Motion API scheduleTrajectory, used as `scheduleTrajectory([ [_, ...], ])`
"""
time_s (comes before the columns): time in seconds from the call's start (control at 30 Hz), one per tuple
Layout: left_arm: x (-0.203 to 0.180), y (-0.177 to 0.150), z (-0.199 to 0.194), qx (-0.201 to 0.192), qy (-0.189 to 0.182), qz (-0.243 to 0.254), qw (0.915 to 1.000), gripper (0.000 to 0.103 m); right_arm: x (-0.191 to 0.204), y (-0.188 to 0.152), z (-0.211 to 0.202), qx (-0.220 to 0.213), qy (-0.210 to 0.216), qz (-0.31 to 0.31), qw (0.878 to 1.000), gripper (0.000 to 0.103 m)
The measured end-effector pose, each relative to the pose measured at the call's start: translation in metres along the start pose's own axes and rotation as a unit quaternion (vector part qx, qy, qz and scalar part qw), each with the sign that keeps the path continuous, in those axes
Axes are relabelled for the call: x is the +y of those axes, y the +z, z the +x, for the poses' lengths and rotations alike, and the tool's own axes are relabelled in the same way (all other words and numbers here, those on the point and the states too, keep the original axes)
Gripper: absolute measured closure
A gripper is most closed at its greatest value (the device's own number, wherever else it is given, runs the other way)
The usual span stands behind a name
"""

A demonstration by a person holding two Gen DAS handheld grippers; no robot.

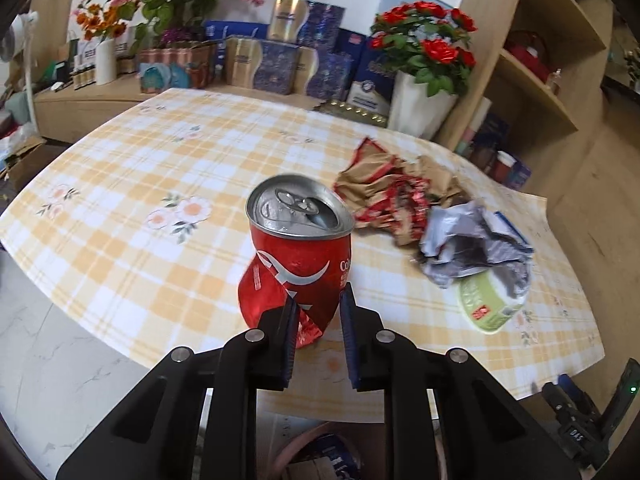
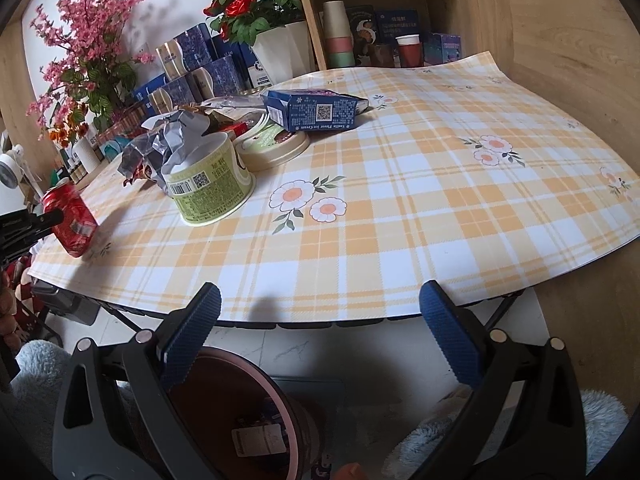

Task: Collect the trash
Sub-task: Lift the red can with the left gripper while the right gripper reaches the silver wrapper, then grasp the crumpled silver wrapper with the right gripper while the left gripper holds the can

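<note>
A dented red cola can point(image 1: 298, 256) stands tilted near the table's front edge, and my left gripper point(image 1: 318, 312) is shut on its crumpled lower part. In the right wrist view the same can point(image 2: 70, 216) leans at the far left with the left gripper point(image 2: 54, 217) on it. A crumpled brown-and-red wrapper point(image 1: 392, 196), crumpled silver foil point(image 1: 472, 240) and a green paper cup point(image 1: 488, 300) lie to the can's right. My right gripper point(image 2: 320, 308) hangs open and empty over the table's near edge, above a brown bin point(image 2: 248, 412).
The checked tablecloth point(image 2: 440, 200) also carries a round lid point(image 2: 276, 144) and a blue ice cream box point(image 2: 312, 110). Boxes, flower pots point(image 1: 420, 104) and a wooden shelf point(image 1: 540, 80) stand behind the table. A fluffy rug point(image 2: 592, 420) lies on the floor.
</note>
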State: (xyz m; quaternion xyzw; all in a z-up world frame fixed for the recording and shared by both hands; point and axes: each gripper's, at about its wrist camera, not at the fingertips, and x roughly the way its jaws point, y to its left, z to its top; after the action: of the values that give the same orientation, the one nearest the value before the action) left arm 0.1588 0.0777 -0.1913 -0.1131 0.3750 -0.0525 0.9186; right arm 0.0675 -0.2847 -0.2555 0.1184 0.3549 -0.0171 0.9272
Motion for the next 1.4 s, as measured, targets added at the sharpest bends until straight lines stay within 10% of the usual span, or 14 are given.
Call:
scheduleTrajectory([
  [0.5, 0.007, 0.012, -0.02, -0.036, -0.046, 0.003, 0.9983, 0.089, 0.04, 0.056, -0.005, -0.024, 0.011, -0.098, 0.995, 0.006],
  [0.9, -0.004, 0.021, -0.018, -0.022, -0.083, 0.0, 0.9963, 0.096, 0.159, 0.118, 0.059, -0.025, 0.026, -0.321, 0.946, 0.006],
  [1.1, -0.002, 0.012, -0.002, -0.004, -0.086, 0.002, 0.9963, 0.096, 0.175, 0.131, 0.093, 0.009, 0.035, -0.327, 0.944, 0.008],
  [1.2, -0.004, 0.013, -0.001, -0.004, -0.088, 0.012, 0.9961, 0.096, 0.181, 0.13, 0.097, 0.022, 0.041, -0.334, 0.941, 0.039],
  [1.4, -0.01, 0.006, 0.014, 0.019, -0.084, 0.021, 0.996, 0.097, 0.179, 0.13, 0.089, 0.011, 0.058, -0.331, 0.942, 0.058],
])
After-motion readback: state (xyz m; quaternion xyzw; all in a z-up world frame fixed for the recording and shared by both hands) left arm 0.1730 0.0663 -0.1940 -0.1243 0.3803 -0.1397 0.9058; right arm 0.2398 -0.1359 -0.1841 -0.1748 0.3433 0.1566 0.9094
